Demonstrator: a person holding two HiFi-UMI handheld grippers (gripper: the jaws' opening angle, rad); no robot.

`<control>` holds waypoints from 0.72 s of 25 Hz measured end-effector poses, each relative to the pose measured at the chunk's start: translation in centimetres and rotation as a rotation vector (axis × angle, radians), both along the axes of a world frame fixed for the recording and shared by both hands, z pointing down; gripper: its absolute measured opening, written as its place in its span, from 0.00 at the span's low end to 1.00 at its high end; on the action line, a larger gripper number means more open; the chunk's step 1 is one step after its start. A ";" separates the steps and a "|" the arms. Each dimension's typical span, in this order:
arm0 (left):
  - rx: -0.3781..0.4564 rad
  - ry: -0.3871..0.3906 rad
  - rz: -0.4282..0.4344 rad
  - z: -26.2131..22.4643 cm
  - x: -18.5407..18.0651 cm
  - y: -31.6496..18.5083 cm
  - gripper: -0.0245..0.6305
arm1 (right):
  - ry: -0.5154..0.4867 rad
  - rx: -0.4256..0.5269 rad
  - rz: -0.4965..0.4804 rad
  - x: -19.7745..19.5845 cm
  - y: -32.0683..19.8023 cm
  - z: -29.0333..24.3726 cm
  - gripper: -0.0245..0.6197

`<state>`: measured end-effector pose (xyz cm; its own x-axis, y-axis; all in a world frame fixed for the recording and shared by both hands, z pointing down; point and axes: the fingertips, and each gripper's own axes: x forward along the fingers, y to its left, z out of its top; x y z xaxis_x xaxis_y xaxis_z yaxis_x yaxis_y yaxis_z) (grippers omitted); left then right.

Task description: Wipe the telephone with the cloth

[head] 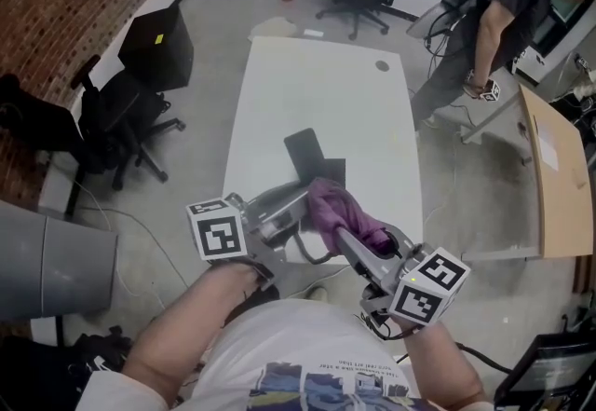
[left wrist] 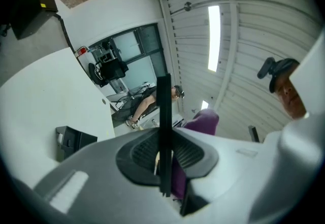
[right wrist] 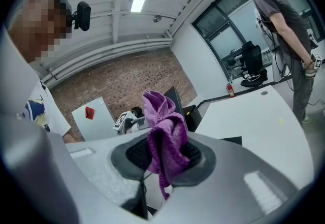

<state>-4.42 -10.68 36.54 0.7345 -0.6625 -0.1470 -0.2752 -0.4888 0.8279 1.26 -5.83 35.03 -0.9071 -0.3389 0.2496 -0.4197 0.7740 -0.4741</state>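
Left claw point(left wrist: 163, 156) is found clamped tight on the telephone point(left wrist: 163, 116), a thin black slab seen edge-on in the jaw gap and gripped by its near end. The slab is held up off the white tabletop point(head: 317, 74), lying roughly flat in the head view; this is judged to leave a broad face free for the other claw to work on. Right claw point(right wrist: 163, 157) is closed on a bunched purple cloth point(right wrist: 162, 129), with a wad left standing proud of the pads, presumably to serve as the wiping surface. The cloth is placed just beside the telephone's near end, to the right of the left claw's tips. Contact cannot be settled from any view. Both claws are kept close together before the chest. Wiping is judged about to begin or barely under way.
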 end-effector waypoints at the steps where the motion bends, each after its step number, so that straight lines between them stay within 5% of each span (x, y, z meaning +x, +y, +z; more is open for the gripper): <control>1: 0.003 0.002 -0.004 -0.1 -0.1 0.0 0.16 | 0.011 0.005 -0.008 0.2 0.3 0.3 0.17; 13: 0.050 0.010 -0.042 -1.4 -2.8 -0.2 0.16 | 0.158 0.046 -0.102 2.5 3.1 2.1 0.17; 18: 0.082 -0.028 0.000 -1.3 -2.5 1.1 0.16 | 0.118 0.097 -0.039 4.2 1.4 -1.4 0.17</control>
<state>-6.94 -9.60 35.26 0.7392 -0.6489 -0.1803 -0.2978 -0.5550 0.7767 5.43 -4.41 33.67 -0.8862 -0.3318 0.3234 -0.4369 0.8306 -0.3453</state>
